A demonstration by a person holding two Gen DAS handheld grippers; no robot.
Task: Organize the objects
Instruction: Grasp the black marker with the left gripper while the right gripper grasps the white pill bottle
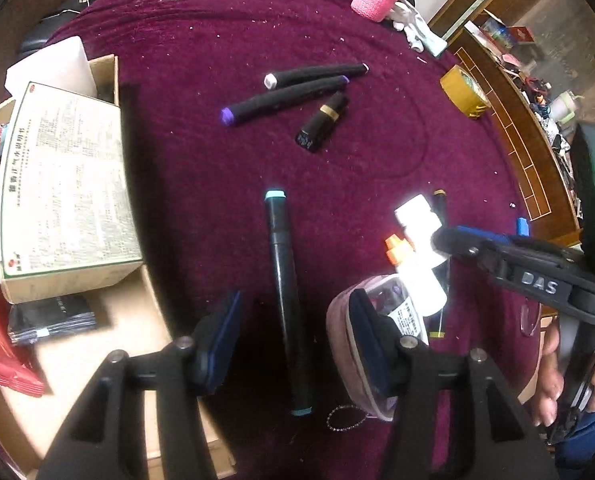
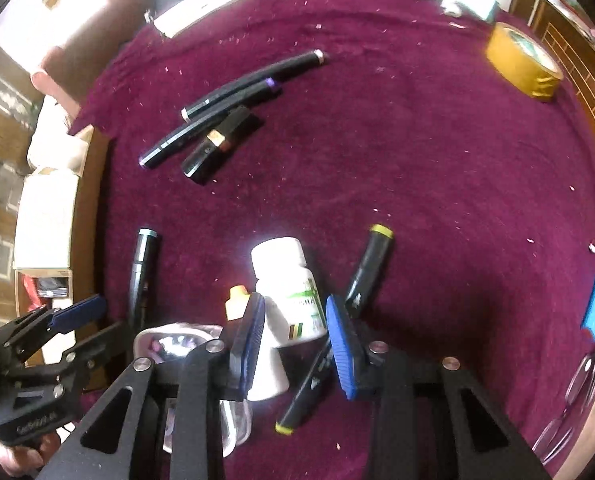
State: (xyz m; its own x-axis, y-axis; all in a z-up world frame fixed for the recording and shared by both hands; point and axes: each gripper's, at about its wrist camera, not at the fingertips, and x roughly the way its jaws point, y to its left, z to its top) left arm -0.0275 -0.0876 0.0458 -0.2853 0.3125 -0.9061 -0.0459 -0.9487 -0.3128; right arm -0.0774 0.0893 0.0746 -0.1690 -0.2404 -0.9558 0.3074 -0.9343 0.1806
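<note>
The right gripper (image 2: 295, 334) points steeply down over the maroon cloth (image 2: 397, 168) with its 2 blue pads on either side of a white pill bottle (image 2: 293, 292); the left pad lies against the bottle's side, while on the right a gap shows between pad and label, so the jaws look part closed around it without a firm clamp. The bottle lies on its side, long axis running up the view, cap pointing away from the gripper. Just right of it a yellow-capped black marker (image 2: 337, 328) lies on a diagonal, passing under the right pad, one cap toward the far right, the other toward the near left. An orange-capped item (image 2: 239, 300) sits just left of the left pad, beside a clear pink-edged pouch (image 2: 177, 344). The left gripper (image 1: 295, 348) stands released, pads apart on either side of a teal-capped black marker (image 1: 287, 300) without touching it; that marker's long axis runs almost straight away from the gripper. Farther out, 2 black markers, 1 white-capped (image 1: 317, 74) and 1 purple-capped (image 1: 285, 100), lie nearly parallel, with a black lipstick (image 1: 321, 122) beside them. A cardboard box (image 1: 109, 76) holding a printed carton (image 1: 65, 184) sits at the left, a roll of yellow tape (image 1: 463, 90) far right.
</note>
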